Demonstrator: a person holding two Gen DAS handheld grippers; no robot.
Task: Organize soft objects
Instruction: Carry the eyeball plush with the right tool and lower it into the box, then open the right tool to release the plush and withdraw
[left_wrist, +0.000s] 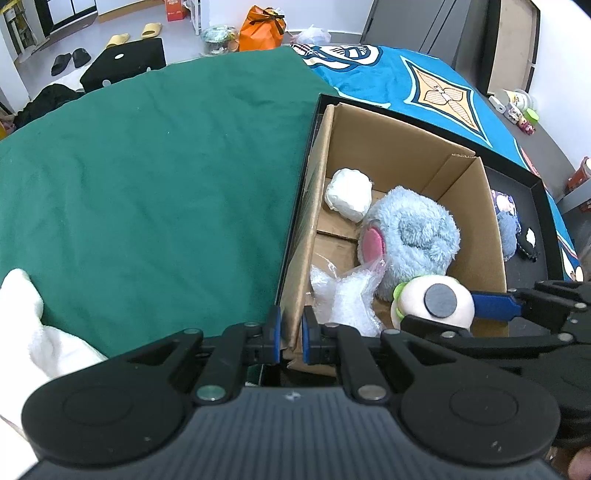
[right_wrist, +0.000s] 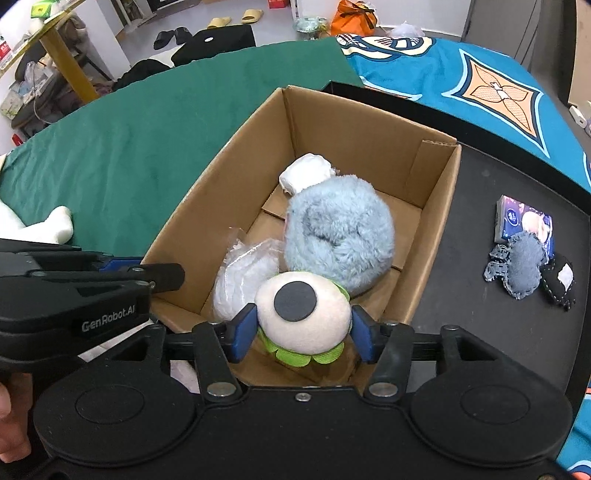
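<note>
Over the near end of the cardboard box (right_wrist: 373, 122), the right gripper (right_wrist: 301, 332) carries a cream plush toy (right_wrist: 303, 317) with a dark round patch and a green frill, its blue fingers (right_wrist: 243, 332) set a toy's width apart and pressing the toy's sides. The toy looks light and squashy, so it probably gives under the pinch; a hold across its round middle, as now, seems safest against slipping. Below it lie a blue furry toy (right_wrist: 340, 229), a white bundle (right_wrist: 304, 171) and a clear plastic bag (right_wrist: 240, 273); free floor shows mainly along the box's right side and far corner. The left gripper (left_wrist: 290, 334) is nearly closed, clamped on the box's left wall at the near corner. A black tray (right_wrist: 476, 206) flanks the box, so any sideways move should clear the rim.
</note>
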